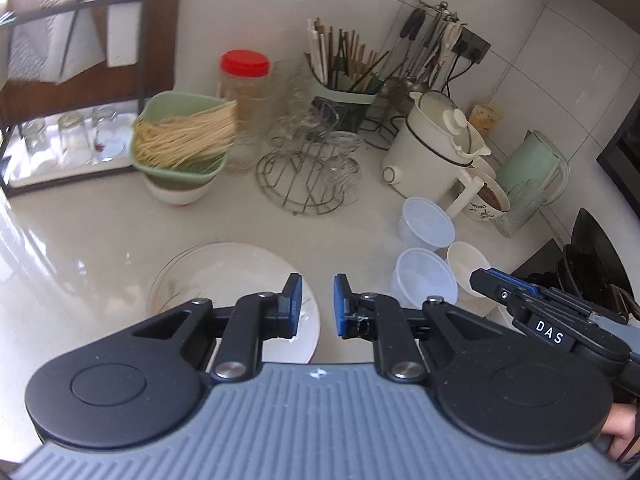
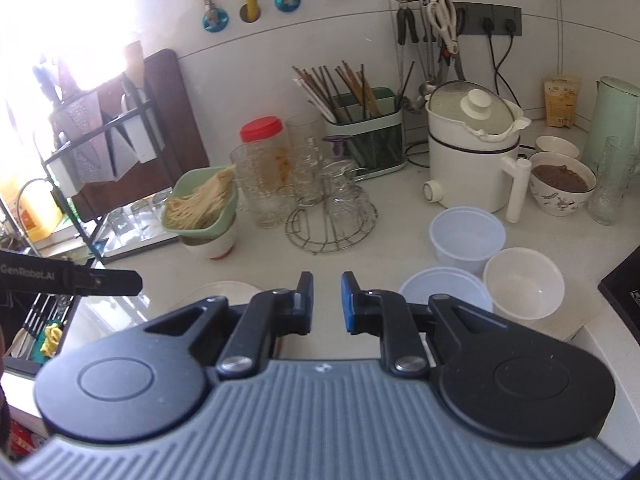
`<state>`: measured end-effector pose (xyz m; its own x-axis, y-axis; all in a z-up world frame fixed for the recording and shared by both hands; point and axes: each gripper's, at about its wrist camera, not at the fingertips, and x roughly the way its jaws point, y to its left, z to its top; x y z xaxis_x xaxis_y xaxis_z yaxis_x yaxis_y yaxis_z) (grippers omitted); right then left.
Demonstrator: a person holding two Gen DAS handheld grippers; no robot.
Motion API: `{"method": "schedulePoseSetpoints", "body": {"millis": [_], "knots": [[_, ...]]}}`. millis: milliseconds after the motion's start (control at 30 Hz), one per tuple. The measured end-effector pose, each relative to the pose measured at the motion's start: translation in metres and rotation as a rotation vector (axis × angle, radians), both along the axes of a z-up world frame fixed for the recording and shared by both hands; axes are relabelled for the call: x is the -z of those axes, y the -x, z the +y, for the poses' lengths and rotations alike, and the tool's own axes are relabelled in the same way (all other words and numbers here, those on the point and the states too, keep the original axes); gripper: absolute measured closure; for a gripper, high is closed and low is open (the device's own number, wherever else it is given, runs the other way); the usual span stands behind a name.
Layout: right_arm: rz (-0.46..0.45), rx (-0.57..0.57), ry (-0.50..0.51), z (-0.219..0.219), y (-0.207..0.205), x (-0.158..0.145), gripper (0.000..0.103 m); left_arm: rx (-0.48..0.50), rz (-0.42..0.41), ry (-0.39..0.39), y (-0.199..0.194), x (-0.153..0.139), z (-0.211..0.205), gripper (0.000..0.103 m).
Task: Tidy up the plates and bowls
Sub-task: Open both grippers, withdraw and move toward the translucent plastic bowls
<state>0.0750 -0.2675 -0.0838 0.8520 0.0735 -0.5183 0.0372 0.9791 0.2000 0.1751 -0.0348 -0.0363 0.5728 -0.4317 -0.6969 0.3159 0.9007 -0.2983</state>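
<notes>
Here, both claws hover nearly closed and empty: the left claw (image 1: 314, 306) over the plate (image 1: 224, 276) on the near bench (image 1: 88, 240), the right claw (image 2: 326, 300) left of the bowls (image 2: 524, 282). Farther back, glasses (image 2: 280, 184) crowd a wire rack (image 2: 332, 224); a careless sweep could topple them or chip the plate.
</notes>
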Motion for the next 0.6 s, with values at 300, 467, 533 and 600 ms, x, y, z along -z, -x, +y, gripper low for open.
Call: {"method": "schedulePoseSetpoints", "body": {"millis": [300, 467, 533, 600], "knots": [[0.029, 0.053, -0.024, -0.051, -0.004, 0.017, 0.085, 0.045, 0.062, -0.011, -0.024, 0.017, -0.06, 0.081], [0.061, 0.098, -0.016, -0.08, -0.005, 0.031, 0.084, 0.079, 0.1, -0.028, -0.039, 0.037, -0.099, 0.071], [0.076, 0.138, -0.005, -0.09, -0.005, 0.04, 0.084, 0.089, 0.119, -0.024, -0.044, 0.047, -0.113, 0.063], [0.115, 0.15, 0.003, -0.097, -0.009, 0.051, 0.083, 0.093, 0.146, -0.027, -0.051, 0.057, -0.125, 0.058]]}}
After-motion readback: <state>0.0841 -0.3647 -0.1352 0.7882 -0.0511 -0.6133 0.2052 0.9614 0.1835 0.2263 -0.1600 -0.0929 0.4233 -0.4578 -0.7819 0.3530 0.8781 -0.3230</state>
